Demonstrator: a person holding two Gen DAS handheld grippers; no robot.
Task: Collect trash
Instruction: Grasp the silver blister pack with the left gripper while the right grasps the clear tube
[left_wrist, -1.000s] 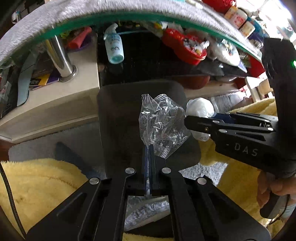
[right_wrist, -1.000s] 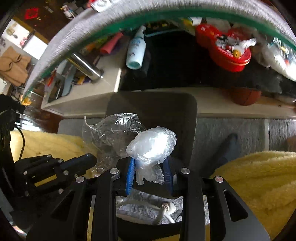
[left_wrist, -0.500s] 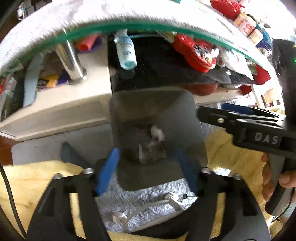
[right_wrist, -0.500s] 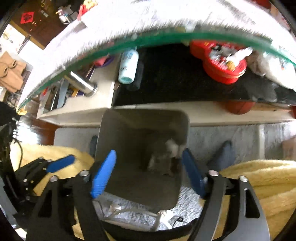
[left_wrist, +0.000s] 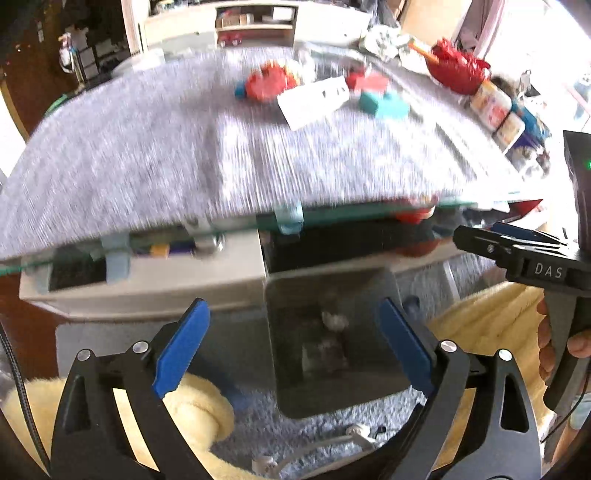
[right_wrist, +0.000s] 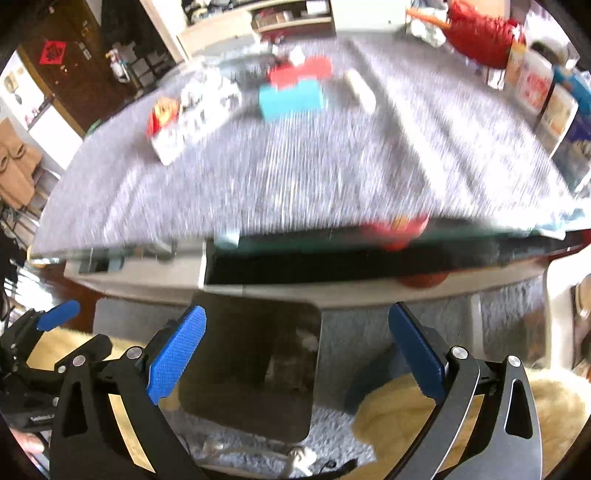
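- Left gripper (left_wrist: 293, 345) spread wide, blue pads (left_wrist: 181, 345) empty, above the dark trash bin (left_wrist: 334, 397).
- Right gripper (right_wrist: 299, 350) likewise spread wide, holding nothing.
- Crumpled trash (left_wrist: 332, 343) lying inside the bin (blurred, 2 pale lumps at most).
- Bin standing on grey carpet (left_wrist: 247, 435) just below the table's near edge.
- Teal box (right_wrist: 291, 98) and red box (right_wrist: 299, 72) touching, toward the grey-covered table's (right_wrist: 295, 173) far edge.

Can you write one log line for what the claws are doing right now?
left claw: open, empty | right claw: open, empty | bin: trash inside | table: items left
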